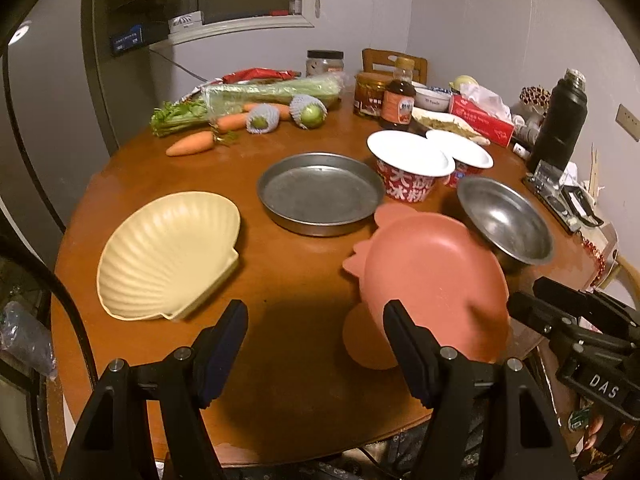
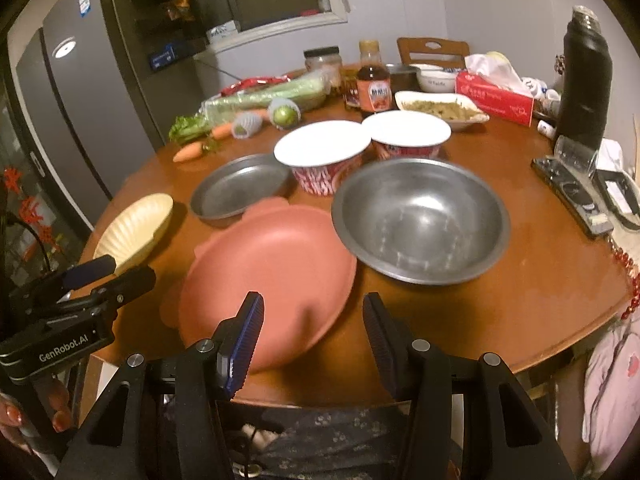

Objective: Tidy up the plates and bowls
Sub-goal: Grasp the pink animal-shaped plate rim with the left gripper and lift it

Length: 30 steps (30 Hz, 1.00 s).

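A pink fish-shaped plate (image 1: 432, 276) (image 2: 276, 276) lies near the table's front edge, tilted, its far rim resting on a steel bowl (image 1: 504, 218) (image 2: 420, 220). A flat steel plate (image 1: 320, 192) (image 2: 240, 186) sits behind it. A cream shell-shaped plate (image 1: 170, 254) (image 2: 136, 228) lies at the left. My left gripper (image 1: 316, 352) is open and empty, low over the table between the shell plate and the pink plate. My right gripper (image 2: 314, 340) is open, its left finger over the pink plate's near rim.
Two lidded instant-noodle bowls (image 1: 410, 164) (image 2: 324, 156) stand behind the steel dishes. Carrots (image 1: 190, 144), celery, wrapped fruit, jars, a sauce bottle (image 1: 398, 100), a tissue box (image 2: 496, 98) and a black flask (image 2: 584, 76) crowd the back. A fridge (image 2: 80, 120) stands at left.
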Available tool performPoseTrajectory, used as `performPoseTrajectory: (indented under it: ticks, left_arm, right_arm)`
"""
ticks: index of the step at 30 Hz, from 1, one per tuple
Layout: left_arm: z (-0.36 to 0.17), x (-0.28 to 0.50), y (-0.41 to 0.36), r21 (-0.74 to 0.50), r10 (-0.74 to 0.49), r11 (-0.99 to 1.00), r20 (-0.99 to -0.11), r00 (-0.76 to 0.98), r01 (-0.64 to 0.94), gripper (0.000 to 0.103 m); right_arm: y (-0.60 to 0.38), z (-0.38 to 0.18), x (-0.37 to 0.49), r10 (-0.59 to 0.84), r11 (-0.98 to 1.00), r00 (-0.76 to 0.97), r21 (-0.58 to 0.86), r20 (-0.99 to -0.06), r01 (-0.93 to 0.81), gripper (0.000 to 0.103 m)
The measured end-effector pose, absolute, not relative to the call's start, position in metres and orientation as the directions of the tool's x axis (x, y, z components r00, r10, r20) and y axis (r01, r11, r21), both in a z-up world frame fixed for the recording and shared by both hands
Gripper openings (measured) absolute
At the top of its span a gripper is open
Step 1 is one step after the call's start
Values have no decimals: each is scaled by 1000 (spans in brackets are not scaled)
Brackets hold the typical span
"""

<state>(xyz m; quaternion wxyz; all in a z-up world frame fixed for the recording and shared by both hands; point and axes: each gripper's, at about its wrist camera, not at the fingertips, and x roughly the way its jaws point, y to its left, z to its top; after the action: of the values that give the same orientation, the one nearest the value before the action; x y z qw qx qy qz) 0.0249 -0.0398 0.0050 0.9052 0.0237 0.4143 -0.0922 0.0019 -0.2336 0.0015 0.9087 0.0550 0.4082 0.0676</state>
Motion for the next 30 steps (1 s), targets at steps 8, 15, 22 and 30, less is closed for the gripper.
performPoseTrajectory:
  ticks: [8,15,22,30]
  left_arm:
    - [-7,27,-57,-41,-175,973,-778,603,229,70]
    - [-18,33,-66,-52,-191,967,-797,573,250,74]
    - [-28,42,-68,-70,-200,966,-810,552,247,74]
    - [-35,50,-62,-144,-256,960,-802,539,241,63]
  right_arm:
    - [-233,-14,10,179,983,635,164,-752,-83,53]
    - [-236,-22,19,188,981,632,179,-751,-79,53]
    - [-233,-29,28,190,981,630,176,-753,-87,53]
    - [-227,-34,36,191,981,637,158,-747,-109,49]
